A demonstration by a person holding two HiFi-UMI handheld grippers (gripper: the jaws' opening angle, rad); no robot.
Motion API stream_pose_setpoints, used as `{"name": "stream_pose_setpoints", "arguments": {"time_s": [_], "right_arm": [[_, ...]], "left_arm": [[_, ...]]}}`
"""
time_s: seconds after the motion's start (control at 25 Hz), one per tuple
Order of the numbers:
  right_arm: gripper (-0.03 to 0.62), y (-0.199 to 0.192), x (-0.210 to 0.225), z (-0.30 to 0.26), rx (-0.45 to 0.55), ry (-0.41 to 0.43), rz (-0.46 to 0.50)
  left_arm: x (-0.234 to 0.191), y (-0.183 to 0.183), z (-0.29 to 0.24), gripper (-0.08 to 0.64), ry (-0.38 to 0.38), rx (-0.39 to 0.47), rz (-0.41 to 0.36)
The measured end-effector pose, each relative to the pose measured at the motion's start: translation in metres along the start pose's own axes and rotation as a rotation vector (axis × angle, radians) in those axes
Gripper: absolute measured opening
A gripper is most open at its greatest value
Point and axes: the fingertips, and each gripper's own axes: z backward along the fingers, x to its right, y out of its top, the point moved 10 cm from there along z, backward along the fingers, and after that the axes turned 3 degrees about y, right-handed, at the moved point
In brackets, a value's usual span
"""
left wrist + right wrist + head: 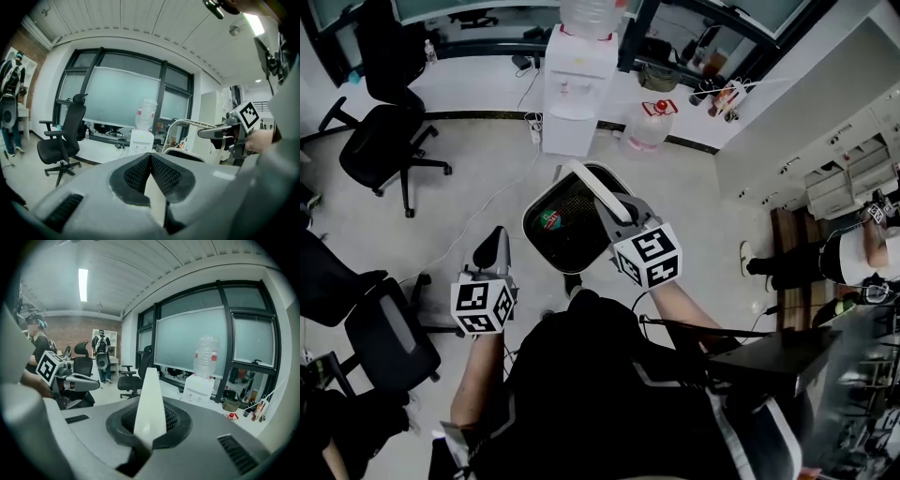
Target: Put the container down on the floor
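Container (565, 223), black mesh bin, hangs above floor (487, 192) ahead of person (600, 375), its white handle (584, 176) clamped in right gripper (604, 201); left gripper (494, 244), forearm outstretched, clenched empty at left. Water dispenser (578, 89) stands beyond.

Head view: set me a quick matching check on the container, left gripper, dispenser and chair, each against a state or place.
1 container
2 left gripper
3 dispenser
4 chair

A shut, empty
B by the far wall, bottle on top
C held by the right gripper
D on wheels

Pairs: 1-C, 2-A, 3-B, 4-D
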Motion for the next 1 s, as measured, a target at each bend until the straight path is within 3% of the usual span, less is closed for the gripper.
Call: {"name": "stream_pose_setpoints", "arguments": {"time_s": [0.28,0.44,0.8,1.0], "right_arm": [[0.009,0.009,0.032,-0.058,0.014,0.056,0.003],[0.009,0.016,0.054,-0.082,0.016,0.069,0.062],[0.009,0.035,0.125,-0.130,0.016,0.120,0.053],[0.009,0.038,0.156,-0.151,0.006,0.153,0.054]], "left_arm": [[-0.028,0.021,-0.052,0.011,0.052,-0.005,-0.024],[-0.029,0.034,-0.090,0.011,0.045,-0.002,-0.047],[-0.028,0.065,-0.168,0.011,0.031,0.000,-0.062],[-0.030,0.072,-0.206,0.011,0.061,-0.032,-0.045]]}}
